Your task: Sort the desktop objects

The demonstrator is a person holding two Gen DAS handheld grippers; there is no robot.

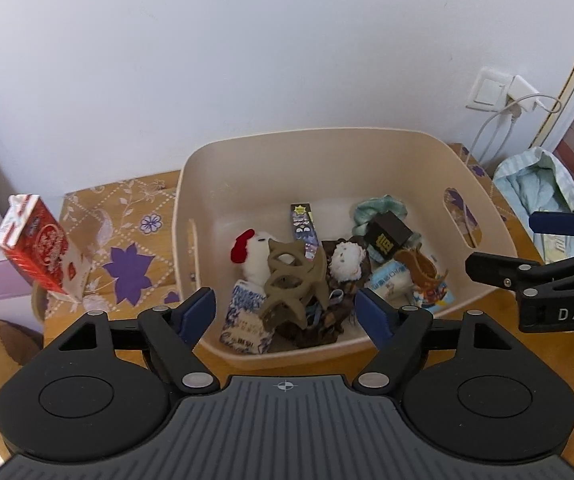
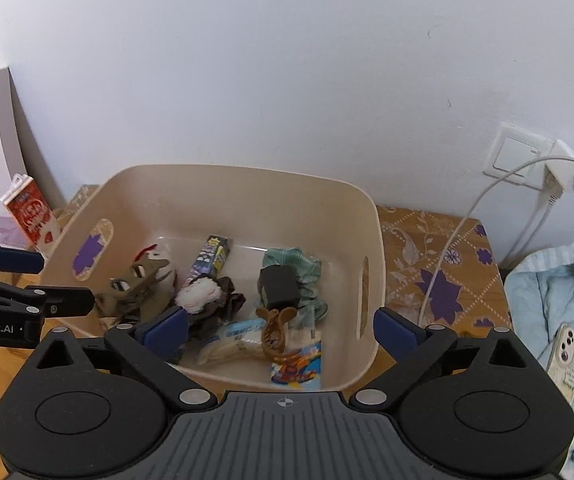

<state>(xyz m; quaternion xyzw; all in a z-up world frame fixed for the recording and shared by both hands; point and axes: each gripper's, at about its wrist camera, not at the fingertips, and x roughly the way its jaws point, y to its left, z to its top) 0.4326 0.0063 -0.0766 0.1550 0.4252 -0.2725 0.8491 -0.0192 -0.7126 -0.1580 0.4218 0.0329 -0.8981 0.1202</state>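
1. Left tool (image 1: 283, 316): spread wide, empty, poised over the near rim of the bin (image 1: 255, 152).
2. Right tool (image 2: 281, 330): likewise spread, nothing between the pads, poised over the same near rim further right.
3. Just ahead of the left tool, inside the bin: a tan claw clip (image 1: 291, 276), a white plush (image 1: 253, 254) with a red crest behind it, a printed packet (image 1: 245, 316) lying to its left.
4. Just ahead of the right tool: a brown clip (image 2: 275, 330) across a white pack (image 2: 233, 340), a black box (image 2: 279, 286) on a green cloth (image 2: 299, 260) beyond.
5. Lying between both, toward the far wall: a slim dark box (image 2: 212, 258), long axis running away from the tools and tilted a little rightward.
6. Outside the bin on the worktop (image 1: 127, 216): a red carton (image 1: 37, 248), standing upright at far left, well apart from the right tool and nearer the left.
7. Judged: most things binned already; carton likely next, a leftward reach for the left tool.
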